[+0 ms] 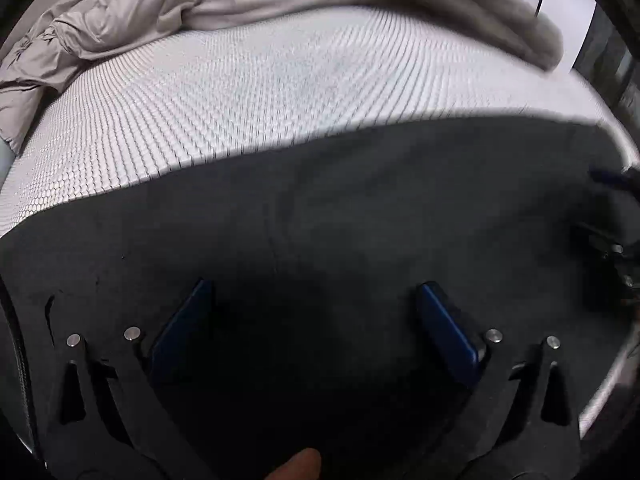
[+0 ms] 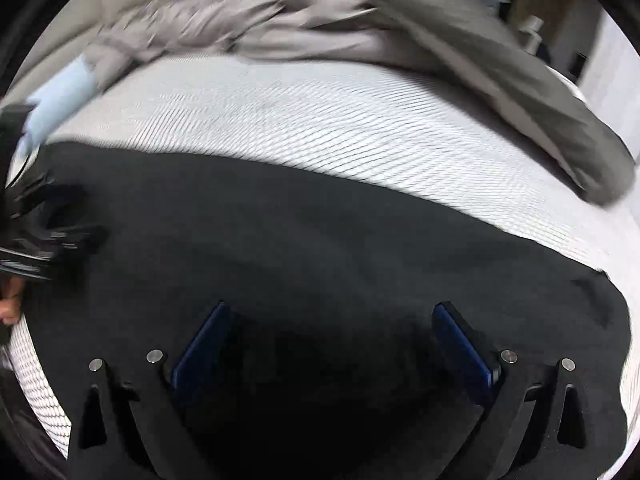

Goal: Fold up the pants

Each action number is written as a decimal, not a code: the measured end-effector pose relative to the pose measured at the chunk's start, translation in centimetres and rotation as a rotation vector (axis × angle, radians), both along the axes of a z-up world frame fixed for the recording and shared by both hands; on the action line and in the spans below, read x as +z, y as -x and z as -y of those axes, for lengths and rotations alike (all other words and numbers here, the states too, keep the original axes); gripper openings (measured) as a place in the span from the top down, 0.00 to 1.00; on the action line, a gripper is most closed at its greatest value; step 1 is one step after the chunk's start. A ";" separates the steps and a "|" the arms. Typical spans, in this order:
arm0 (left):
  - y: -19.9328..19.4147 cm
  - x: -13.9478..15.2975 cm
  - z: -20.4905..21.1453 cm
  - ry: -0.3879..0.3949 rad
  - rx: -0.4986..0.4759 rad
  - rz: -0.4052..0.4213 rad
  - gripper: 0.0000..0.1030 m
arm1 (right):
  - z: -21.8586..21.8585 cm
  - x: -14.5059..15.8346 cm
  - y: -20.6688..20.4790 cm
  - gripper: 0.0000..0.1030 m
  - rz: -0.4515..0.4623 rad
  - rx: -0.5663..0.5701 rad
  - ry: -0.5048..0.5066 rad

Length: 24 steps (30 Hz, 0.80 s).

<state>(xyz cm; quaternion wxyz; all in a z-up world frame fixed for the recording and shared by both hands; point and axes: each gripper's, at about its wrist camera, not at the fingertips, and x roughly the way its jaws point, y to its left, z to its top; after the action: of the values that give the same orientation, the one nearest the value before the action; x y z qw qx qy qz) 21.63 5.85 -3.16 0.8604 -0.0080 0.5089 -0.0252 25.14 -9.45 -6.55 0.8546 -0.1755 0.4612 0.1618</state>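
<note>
Dark pants (image 1: 340,208) lay spread flat on a white textured mattress (image 1: 240,92), filling the near half of both wrist views; far edge of the cloth ran straight across the mattress surface. Left hand-held gripper (image 1: 312,292) hovered low over the pants, blue pads (image 1: 182,328) set wide apart, nothing between them, cloth not pinched. Right hand-held gripper (image 2: 332,316) likewise spread wide above the pants (image 2: 320,248), blue pads (image 2: 464,344) apart and empty. Contact between fingertips and fabric: cannot tell, dark on dark. Right hand-held gripper also seen at the right edge of the left view (image 1: 612,240), blurred, over the pants' right end. Left hand-held gripper seen at the left edge of the right view (image 2: 36,224), blurred, with part of a hand (image 2: 10,300) behind it. Fingertip (image 1: 298,466) visible at the bottom of the left view. Rumpled grey bedding (image 1: 120,24) piled along the far side of the mattress (image 2: 320,120), well apart from the pants; a darker grey piece (image 2: 520,92) draped toward the right. Light blue item (image 2: 64,92) at far left in right view, blurred, not identifiable.
</note>
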 end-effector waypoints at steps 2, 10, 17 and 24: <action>1.0 0.7 -0.7 -0.025 0.005 0.010 0.00 | 0.2 -1.5 0.1 0.01 -0.015 -0.001 0.068; 7.6 1.7 -9.5 -0.008 0.128 0.042 0.01 | 9.7 -1.3 1.8 0.01 -0.007 -0.202 0.052; 8.7 4.0 -0.9 0.107 -0.088 0.102 0.01 | 5.2 1.8 5.8 0.01 0.040 -0.037 -0.064; 10.4 1.9 2.2 0.018 -0.178 0.037 0.00 | 1.0 -1.4 9.3 0.01 -0.015 0.175 0.020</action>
<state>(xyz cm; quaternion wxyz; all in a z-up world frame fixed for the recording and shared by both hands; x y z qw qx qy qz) 11.25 3.69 -1.23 0.8639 0.0300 0.4914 -0.1063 15.84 -10.48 -7.98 0.8321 -0.2222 0.4520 0.2324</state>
